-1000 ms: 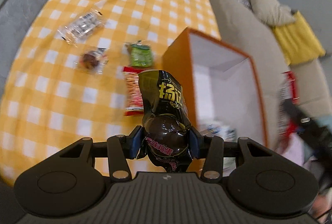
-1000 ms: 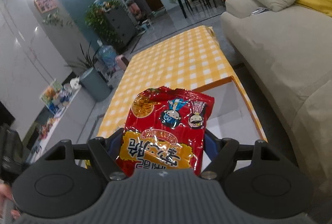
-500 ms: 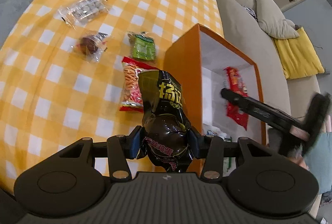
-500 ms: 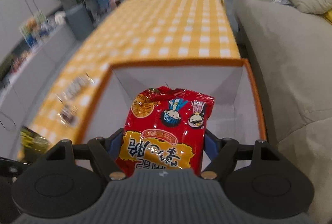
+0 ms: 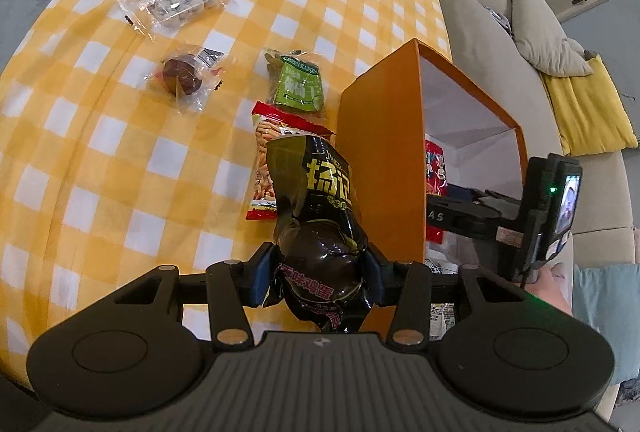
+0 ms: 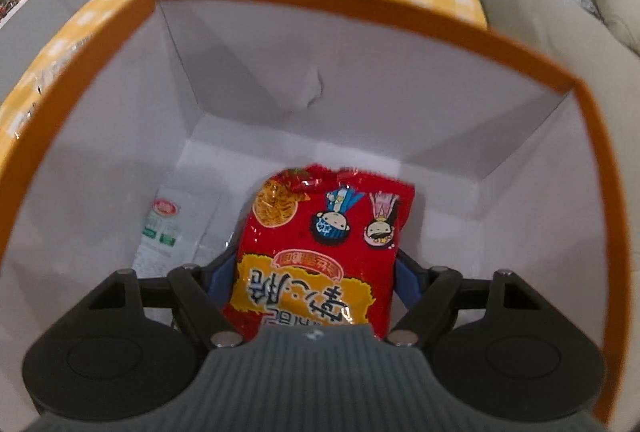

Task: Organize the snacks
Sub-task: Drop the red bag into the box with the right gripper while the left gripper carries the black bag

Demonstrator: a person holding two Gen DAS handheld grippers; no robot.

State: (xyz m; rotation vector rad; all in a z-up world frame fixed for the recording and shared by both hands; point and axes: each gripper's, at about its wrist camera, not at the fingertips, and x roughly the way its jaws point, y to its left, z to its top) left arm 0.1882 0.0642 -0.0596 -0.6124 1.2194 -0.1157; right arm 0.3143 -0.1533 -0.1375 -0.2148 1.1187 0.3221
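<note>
Since the earlier frame the right hand-held gripper point(image 6: 316, 272) has dropped from above the rim to inside the orange cardboard box with white interior point(image 6: 400, 100), its fingers clamped on the red crinkly noodle-snack packet with cartoon faces point(image 6: 320, 244), which hangs just above the box floor. Right wrist view only: a white flat sachet with green print point(image 6: 172, 232) lies on the box floor, left of the red packet. The left hand-held gripper point(image 5: 318, 274) is pinched on a black glossy pouch with yellow characters point(image 5: 316, 216), held above the yellow-and-white checked worktop point(image 5: 100, 160) beside the box's outer wall point(image 5: 380, 160). Left wrist view only: on the worktop lie a red peanut packet point(image 5: 264, 168), a green raisin packet point(image 5: 298, 84), a clear-wrapped dark round snack point(image 5: 182, 74) and a clear bag of pale pieces point(image 5: 176, 2); the right gripper's body point(image 5: 532, 208) reaches into the box.
</note>
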